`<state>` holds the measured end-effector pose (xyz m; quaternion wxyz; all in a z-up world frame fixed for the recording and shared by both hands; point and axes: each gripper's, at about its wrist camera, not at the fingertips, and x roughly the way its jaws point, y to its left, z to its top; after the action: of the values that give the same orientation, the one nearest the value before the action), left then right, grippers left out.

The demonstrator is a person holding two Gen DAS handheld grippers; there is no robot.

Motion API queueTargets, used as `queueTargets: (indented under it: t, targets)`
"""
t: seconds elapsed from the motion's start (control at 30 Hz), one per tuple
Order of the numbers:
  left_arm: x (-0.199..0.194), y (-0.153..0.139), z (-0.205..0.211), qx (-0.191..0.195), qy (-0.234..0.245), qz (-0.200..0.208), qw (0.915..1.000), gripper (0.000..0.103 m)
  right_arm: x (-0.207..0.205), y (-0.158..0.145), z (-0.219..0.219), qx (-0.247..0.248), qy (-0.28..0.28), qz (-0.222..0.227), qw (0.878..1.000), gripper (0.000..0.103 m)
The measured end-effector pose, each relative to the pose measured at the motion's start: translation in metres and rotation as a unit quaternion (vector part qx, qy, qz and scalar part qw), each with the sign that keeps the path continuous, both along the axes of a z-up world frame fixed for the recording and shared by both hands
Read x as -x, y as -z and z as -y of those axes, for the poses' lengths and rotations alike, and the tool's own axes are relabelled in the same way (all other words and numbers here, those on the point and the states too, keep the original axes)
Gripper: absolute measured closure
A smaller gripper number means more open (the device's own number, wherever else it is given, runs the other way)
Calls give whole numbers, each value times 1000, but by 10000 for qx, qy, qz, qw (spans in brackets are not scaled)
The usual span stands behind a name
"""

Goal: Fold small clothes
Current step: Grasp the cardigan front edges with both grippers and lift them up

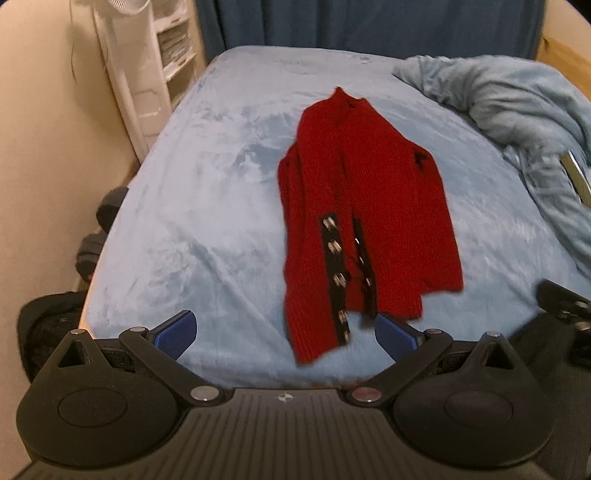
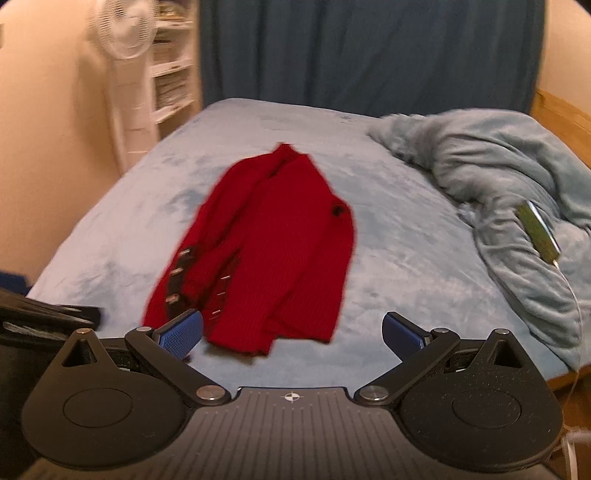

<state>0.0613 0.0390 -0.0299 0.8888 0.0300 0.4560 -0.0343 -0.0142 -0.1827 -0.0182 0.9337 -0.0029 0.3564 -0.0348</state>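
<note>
Two grippers hang over the near edge of a bed as I watch through both wrist cameras, and neither holds anything. My left gripper (image 1: 285, 331) has its blue pads spread wide at the bottom of its frame, the right-hand pad (image 1: 394, 331) close to the hem of a red knit cardigan (image 1: 364, 206), though I cannot tell whether it touches. My right gripper (image 2: 293, 334) is likewise spread, its left-hand pad (image 2: 183, 332) in front of the same cardigan's (image 2: 275, 251) lower corner. The garment lies flat in the centre of both frames on a pale blue bedcover (image 1: 207, 206), collar toward the top of the frame, hem toward the cameras, sleeves folded inward over the body. A black band with metal fastenings (image 1: 336, 280) runs down its lower front. At the right of each frame a rumpled grey-blue blanket (image 2: 509, 192) is heaped, with a green flat object (image 2: 537, 230) resting on it. Dark blue curtains (image 2: 369, 51) fill the top centre; a white fan (image 2: 123, 33) and shelves stand at upper left. Motion blur softens the right wrist view.
</note>
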Motion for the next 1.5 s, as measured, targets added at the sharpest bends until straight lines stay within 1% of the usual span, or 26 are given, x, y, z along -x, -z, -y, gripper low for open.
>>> queueTargets:
  t: [0.1, 0.2, 0.27, 0.3, 0.4, 0.5, 0.6, 0.67, 0.7, 0.73, 0.77, 0.83, 0.87, 0.9, 0.93, 0.97, 1.0, 1.03, 1.07, 1.13, 1.2, 1.27, 1.3, 1.37, 1.4, 1.5]
  targets:
    - [-52, 4, -19, 224, -180, 34, 9996, 0, -30, 8, 26, -291, 381, -73, 9988, 1]
    - [-115, 10, -27, 353, -216, 149, 9990, 0, -79, 19, 50, -715, 690, -59, 9950, 1]
    - [-166, 18, -29, 633, -93, 78, 9979, 0, -119, 27, 59, -886, 730, 5, 9934, 1]
    - [-193, 24, -28, 806, -32, -4, 9967, 1, -141, 31, 61, -856, 849, 95, 9927, 1]
    - [-266, 43, -21, 1153, -17, -242, 9930, 1, -222, 47, 58, -759, 598, 264, 9950, 1]
    - [-326, 64, -4, 1170, 38, -430, 9922, 3, -311, 67, 63, -806, 372, 280, 9957, 1]
    - [-376, 83, 14, 1115, 207, -603, 9917, 3, -405, 86, 70, -1074, 386, -25, 9935, 1]
    - [-404, 97, 26, 1091, 327, -719, 9909, 5, -467, 104, 76, -1432, 555, -417, 9873, 1]
    - [-417, 105, 30, 1081, 414, -795, 9901, 7, -492, 112, 79, -1603, 708, -574, 9828, 1]
    - [-427, 112, 35, 1077, 494, -855, 9893, 21, -509, 120, 80, -1764, 868, -694, 9780, 1]
    - [-438, 118, 39, 1086, 553, -903, 9884, 32, -523, 128, 81, -1923, 989, -793, 9731, 1]
    - [-451, 127, 45, 1171, 681, -976, 9860, 91, -556, 147, 77, -2192, 1239, -1095, 9616, 1]
    - [-453, 128, 45, 1184, 642, -920, 9866, 94, -569, 156, 74, -2253, 1417, -1219, 9562, 1]
    - [-454, 128, 45, 1168, 613, -837, 9877, 95, -575, 162, 69, -2210, 1550, -1240, 9549, 1]
    - [-453, 125, 44, 1092, 594, -747, 9894, 95, -579, 166, 63, -2059, 1623, -1190, 9577, 4]
    - [-450, 121, 42, 923, 558, -629, 9922, 95, -580, 167, 55, -1722, 1514, -1072, 9674, 32]
    - [-447, 117, 37, 712, 521, -507, 9948, 95, -579, 164, 48, -1259, 1248, -1024, 9788, 95]
    - [-443, 111, 30, 547, 459, -393, 9967, 95, -576, 161, 42, -797, 825, -1093, 9874, 94]
    - [-438, 103, 21, 429, 375, -282, 9980, 95, -570, 156, 46, -744, 741, -1069, 9887, 97]
    - [-427, 83, -2, 243, 182, -24, 9995, 95, -541, 130, 67, -813, 890, -776, 9897, 97]
    - [-409, 54, -24, 35, 6, 302, 9995, 96, -501, 93, 91, -525, 886, -312, 9942, 97]
    - [-384, 21, -42, -151, -130, 621, 9979, 96, -454, 53, 117, -324, 881, 110, 9955, 97]
    - [-369, 4, -50, -170, -190, 782, 9966, 96, -425, 28, 131, -347, 884, 311, 9950, 97]
    - [-331, -31, -63, -209, -278, 1163, 9926, 96, -373, -10, 151, -451, 919, 651, 9926, 97]
    - [-309, -48, -69, -168, -276, 1355, 9902, 96, -338, -33, 159, -492, 917, 887, 9906, 97]
    - [-235, -102, -85, 47, -220, 1947, 9806, 96, -249, -83, 167, -689, 844, 1515, 9824, 97]
